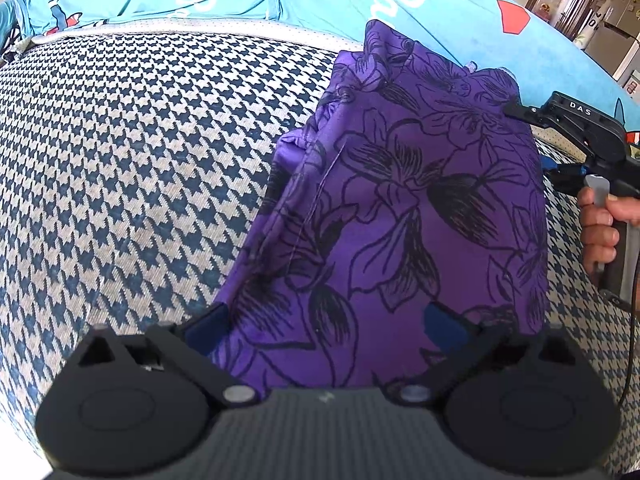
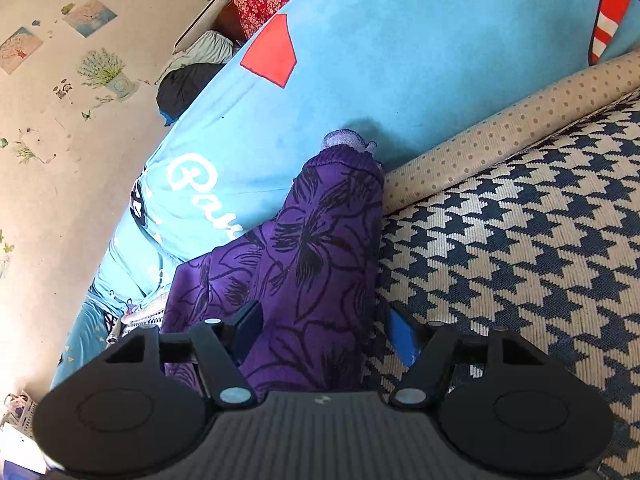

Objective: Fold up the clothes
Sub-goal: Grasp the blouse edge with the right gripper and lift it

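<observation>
Right wrist view puts my right gripper (image 2: 324, 332) with its fingers (image 2: 404, 336) spread on either side of the purple floral garment (image 2: 320, 248), the pads standing clear of the cloth, not pressing it. The fabric runs forward from between them toward the blue cushion (image 2: 400, 60), its far hem bunched against the dotted piping. To the right of the fingers lies the bare houndstooth sofa seat (image 2: 520, 220). From the left wrist view, my left gripper (image 1: 332, 328) likewise has its fingers (image 1: 208, 320) spread across the near edge of the garment, with nothing pinched. My right gripper shows at the far right corner of the cloth. I judge the step in hand to be taking both corners for a fold. I should catch only the top layer, close both sides evenly, and lift together so the crease stays straight.
</observation>
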